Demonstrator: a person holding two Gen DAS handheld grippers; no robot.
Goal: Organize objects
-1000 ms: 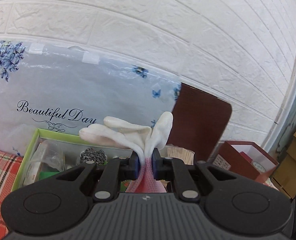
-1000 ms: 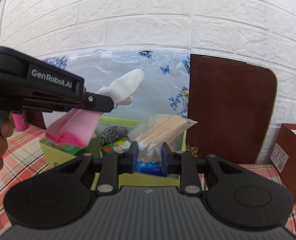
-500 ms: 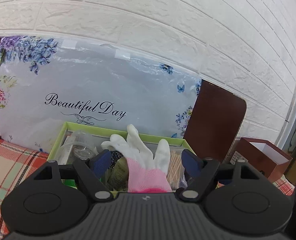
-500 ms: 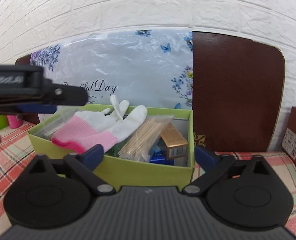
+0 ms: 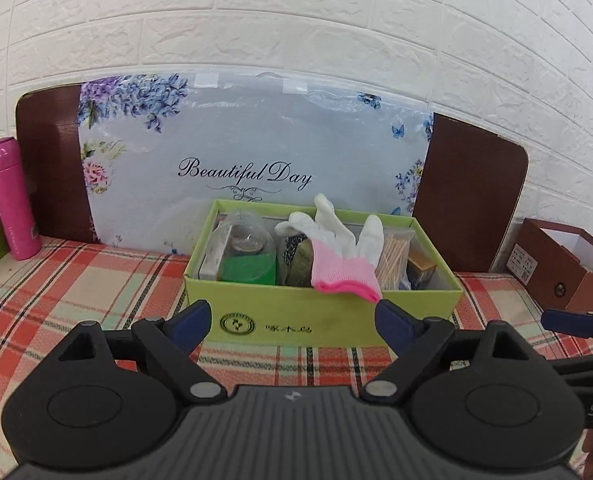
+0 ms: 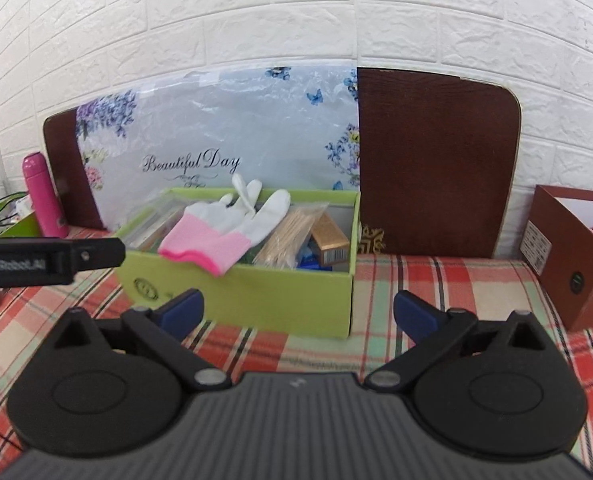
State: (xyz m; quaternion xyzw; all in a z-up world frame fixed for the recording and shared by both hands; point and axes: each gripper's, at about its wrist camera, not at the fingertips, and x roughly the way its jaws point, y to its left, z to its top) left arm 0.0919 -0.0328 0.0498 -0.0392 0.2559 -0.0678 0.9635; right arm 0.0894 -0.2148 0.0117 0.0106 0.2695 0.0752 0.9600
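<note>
Lying across the contents of the green box (image 5: pixel 320 312), a white glove (image 5: pixel 342 250) is draping its pink cuff over the front rim, next to a bag of toothpicks (image 6: pixel 286 236). Both the left gripper (image 5: pixel 292 322) and right gripper (image 6: pixel 298 310) are hanging spread wide and holding nothing, just before the box on the plaid tablecloth (image 6: pixel 436 280).

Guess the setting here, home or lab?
Probably a home-style tabletop staged for recording: a plaid tablecloth against a white brick-pattern wall, a green storage box of household odds and ends with a pink-cuffed glove on top, and a pink flask.
</note>
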